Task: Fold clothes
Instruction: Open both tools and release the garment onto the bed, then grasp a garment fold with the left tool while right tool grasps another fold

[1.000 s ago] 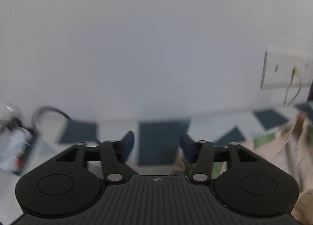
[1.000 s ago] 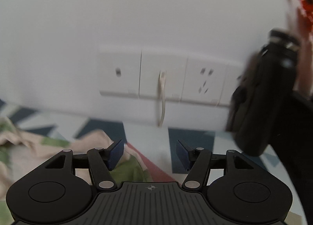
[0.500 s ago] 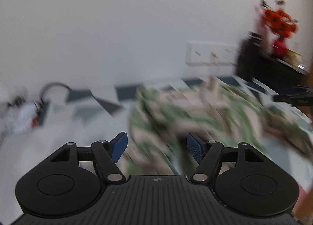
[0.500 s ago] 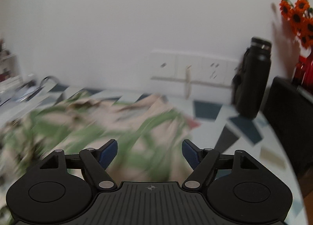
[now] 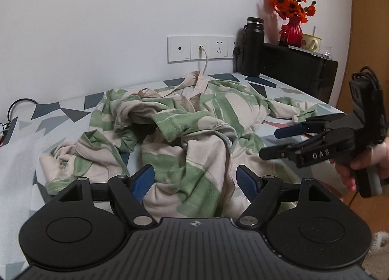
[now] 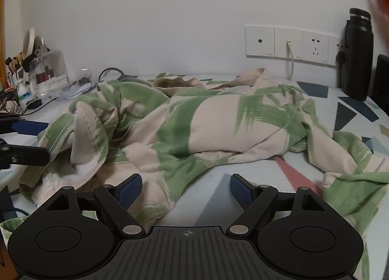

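Both cameras have swung down from the wall since a second ago, bringing the crumpled garment [image 5: 194, 134] into view. The left gripper [image 5: 195, 180] hovers released, cloth between and beyond its fingers; the right gripper [image 6: 186, 188] is likewise spread, empty, with cloth just ahead. No fold yet; everything remains.

Both wrist cams sit low at the near table edge, facing the far white wall. Left view looks from near-left, right view from near-right, closer in. Shared: crumpled green-and-beige patterned garment [image 5: 194, 119] [image 6: 194, 119], white wall socket strip [image 5: 201, 48] [image 6: 289, 42], black flask [image 5: 252, 47] [image 6: 357, 53].
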